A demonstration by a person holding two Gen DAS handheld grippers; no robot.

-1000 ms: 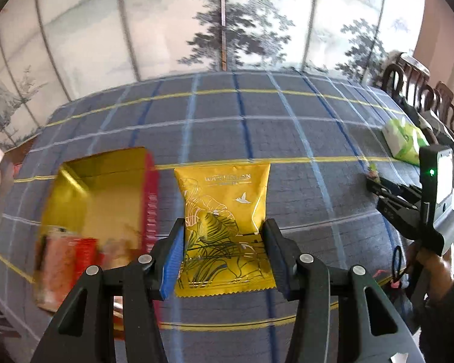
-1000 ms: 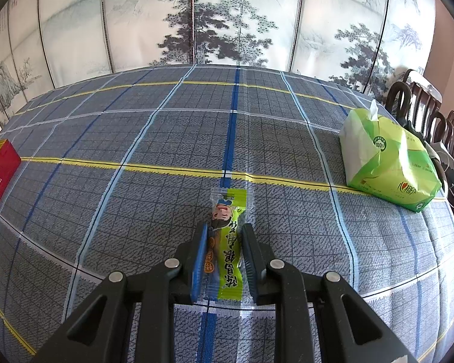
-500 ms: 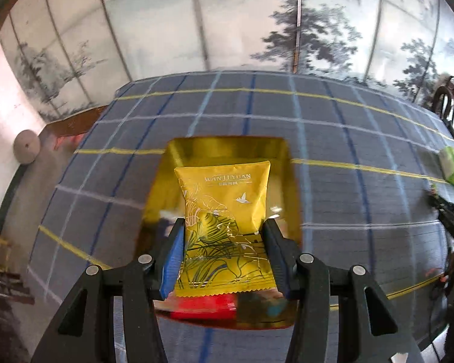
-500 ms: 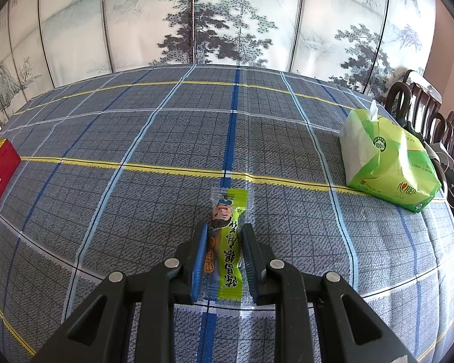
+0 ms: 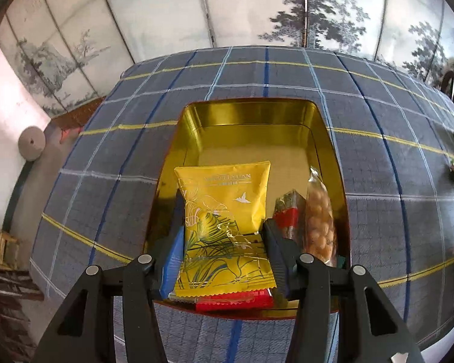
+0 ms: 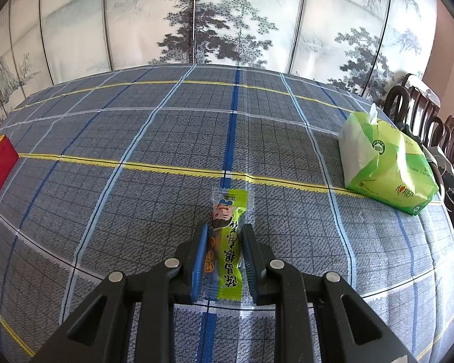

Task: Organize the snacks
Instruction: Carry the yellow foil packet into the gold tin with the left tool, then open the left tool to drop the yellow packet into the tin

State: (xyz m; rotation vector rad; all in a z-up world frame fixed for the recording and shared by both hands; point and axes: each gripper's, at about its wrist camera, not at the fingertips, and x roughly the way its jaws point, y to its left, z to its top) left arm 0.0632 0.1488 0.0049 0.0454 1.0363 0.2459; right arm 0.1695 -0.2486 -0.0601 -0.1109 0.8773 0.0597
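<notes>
Your left gripper [image 5: 224,257] is clenched on a flat yellow foil snack packet printed with a white bird and leaf pattern [image 5: 224,227], 1 finger on each side edge, and the packet hangs over the open rectangular tin with a gold inside [image 5: 251,115] that sits on the bench under a blue-grey plaid cloth [image 5: 378,181]. Inside the tin, along its right wall, lies a clear bag of round tan nuts [image 5: 317,224], with a small red and green wrapped sweet [image 5: 287,211] just beside it; a flat red packet [image 5: 236,301] lies at the near wall, partly under the yellow one. Your right gripper [image 6: 225,257] is closed on a slim green and clear candy wrapper with a cartoon face [image 6: 228,242], the fingers pressing its 2 long sides, low over the cloth; whether the wrapper touches the cloth you cannot tell. At the far left edge of the right wrist view the tin's red outer wall shows white lettering. A green and white soft pack of tissues [image 6: 384,163] rests near the right edge of the bench, well apart from the wrapper, with dark wooden chairs [image 6: 423,115] behind it.
</notes>
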